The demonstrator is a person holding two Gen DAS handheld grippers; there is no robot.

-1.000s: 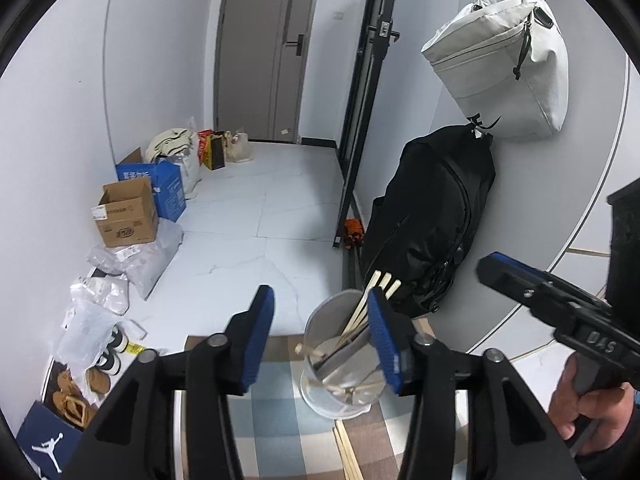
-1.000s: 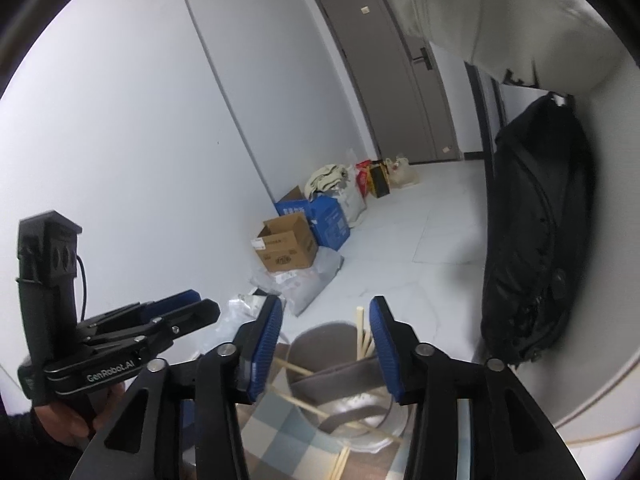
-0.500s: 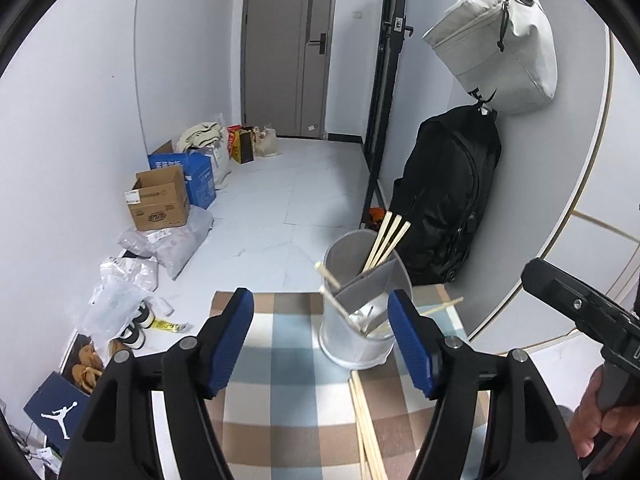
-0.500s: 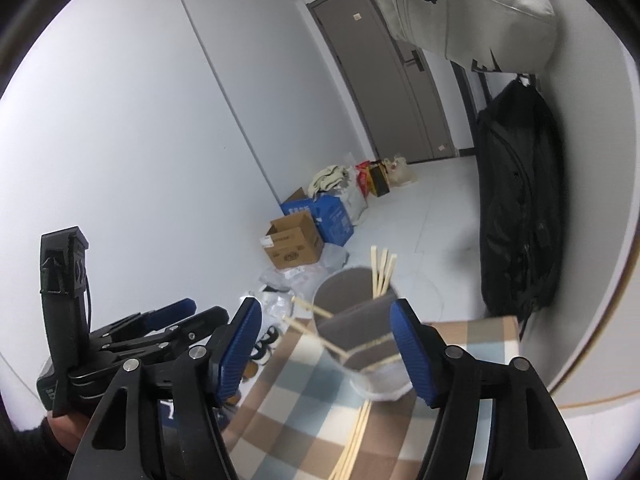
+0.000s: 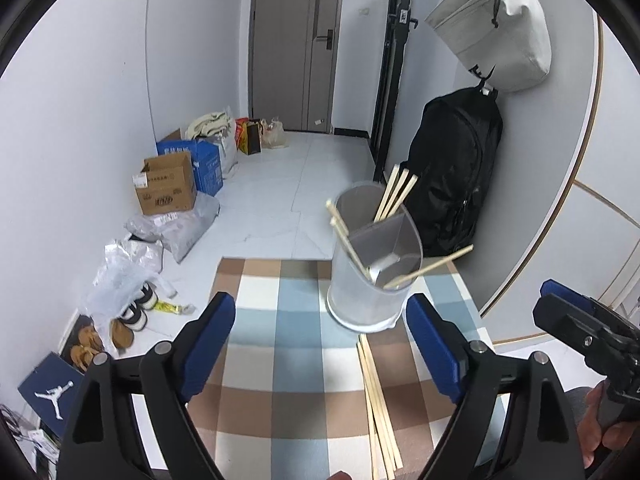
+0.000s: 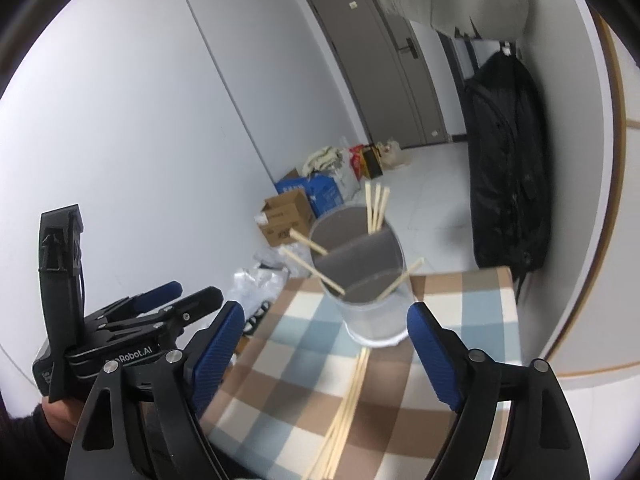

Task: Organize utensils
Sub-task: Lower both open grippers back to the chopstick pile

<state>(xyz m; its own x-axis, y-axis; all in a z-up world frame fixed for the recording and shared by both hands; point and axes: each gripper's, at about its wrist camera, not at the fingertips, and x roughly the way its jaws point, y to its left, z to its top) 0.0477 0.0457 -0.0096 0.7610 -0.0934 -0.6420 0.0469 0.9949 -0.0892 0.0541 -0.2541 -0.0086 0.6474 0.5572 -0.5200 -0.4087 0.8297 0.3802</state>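
A grey divided utensil holder [image 5: 374, 268] [image 6: 362, 280] stands at the far end of a checked cloth [image 5: 288, 360] [image 6: 460, 344], with wooden chopsticks sticking out of it. A loose bundle of chopsticks [image 5: 378, 400] [image 6: 346, 404] lies on the cloth in front of it. My left gripper [image 5: 320, 344] hovers over the cloth short of the holder, jaws opening, nothing between them. My right gripper [image 6: 326, 350] is likewise short of the holder, jaws opening and empty. Each gripper shows at the edge of the other's view.
A black backpack [image 5: 456, 168] and a pale bag [image 5: 492, 28] hang on the right wall behind the table. Cardboard boxes [image 5: 166, 184], plastic bags and shoes [image 5: 120, 328] litter the floor on the left. A grey door [image 5: 296, 44] closes the hallway.
Both grippers have pulled back from the holder and their jaws have spread wide. The holder, earlier close between the fingers, now stands farther off, with the cloth and loose chopsticks in view.
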